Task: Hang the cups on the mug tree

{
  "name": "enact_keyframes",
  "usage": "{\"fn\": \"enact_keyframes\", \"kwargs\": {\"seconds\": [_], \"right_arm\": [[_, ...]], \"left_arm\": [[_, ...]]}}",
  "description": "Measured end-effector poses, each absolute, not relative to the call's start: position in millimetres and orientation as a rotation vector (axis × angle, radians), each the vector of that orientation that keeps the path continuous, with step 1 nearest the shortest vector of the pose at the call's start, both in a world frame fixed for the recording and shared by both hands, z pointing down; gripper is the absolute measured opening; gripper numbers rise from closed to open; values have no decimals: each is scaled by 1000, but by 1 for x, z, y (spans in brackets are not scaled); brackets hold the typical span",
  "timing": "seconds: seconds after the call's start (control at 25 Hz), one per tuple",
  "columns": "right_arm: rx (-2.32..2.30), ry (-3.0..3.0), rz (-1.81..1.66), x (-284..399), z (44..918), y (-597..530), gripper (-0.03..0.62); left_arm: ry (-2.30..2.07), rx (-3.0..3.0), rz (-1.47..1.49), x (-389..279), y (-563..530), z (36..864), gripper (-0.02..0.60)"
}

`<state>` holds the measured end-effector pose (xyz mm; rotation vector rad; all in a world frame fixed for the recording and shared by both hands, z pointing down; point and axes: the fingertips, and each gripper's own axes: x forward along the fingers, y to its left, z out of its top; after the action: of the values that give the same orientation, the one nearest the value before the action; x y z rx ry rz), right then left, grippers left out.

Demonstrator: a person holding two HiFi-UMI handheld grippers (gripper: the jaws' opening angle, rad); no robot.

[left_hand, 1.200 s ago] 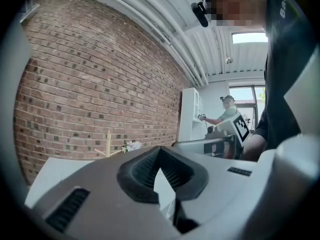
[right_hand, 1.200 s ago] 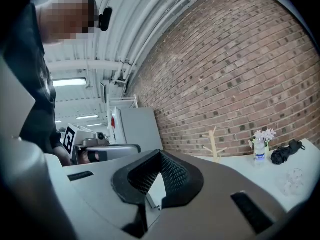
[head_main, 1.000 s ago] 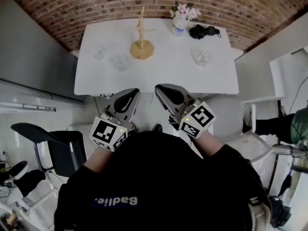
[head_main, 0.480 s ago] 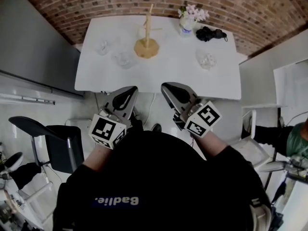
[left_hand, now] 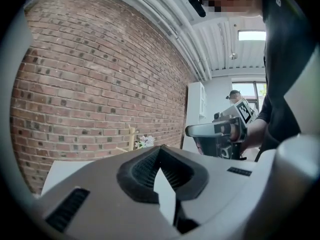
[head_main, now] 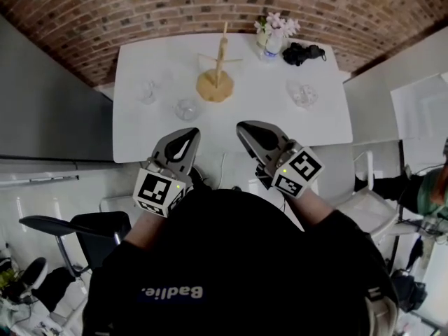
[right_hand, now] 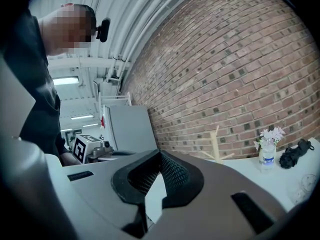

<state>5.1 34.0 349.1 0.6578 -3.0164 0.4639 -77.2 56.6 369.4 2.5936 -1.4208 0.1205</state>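
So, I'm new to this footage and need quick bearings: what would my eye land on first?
The bare wooden mug tree stands toward the far side of the white table, before a red brick wall. Three glass cups sit unhung around it: the far-left cup, the near-left cup and the right cup. At the table's near edge, the left gripper and right gripper point toward it, both shut and empty.

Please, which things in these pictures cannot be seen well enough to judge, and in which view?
1. The three glass cups, head view: small and transparent, so their handles cannot be made out.
2. Left gripper view: the cups are hidden behind the body of the left gripper; only the top of the mug tree shows.
3. The black object, head view: too small to identify.
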Motion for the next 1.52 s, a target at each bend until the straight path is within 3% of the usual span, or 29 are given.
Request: {"fn": "enact_keyframes", "kwargs": {"seconds": [0.24,0.72,1.32,1.52], "right_arm": [[749,-2972,444,-29,350,8,29],[822,-2950,401,-49,356,-22,29],[779,-2948,439,-36,377,-37,29],[788,-2935,456,-26,383,-39,29]], "left_arm": [[-1327,2638,132,-109,25,383,-2],[-1207,2649,207,-107,4,405,-2],[-1160,2535,731,-107,-19,517,2],[-1101,2496,925,-105,-25,559,56]]}}
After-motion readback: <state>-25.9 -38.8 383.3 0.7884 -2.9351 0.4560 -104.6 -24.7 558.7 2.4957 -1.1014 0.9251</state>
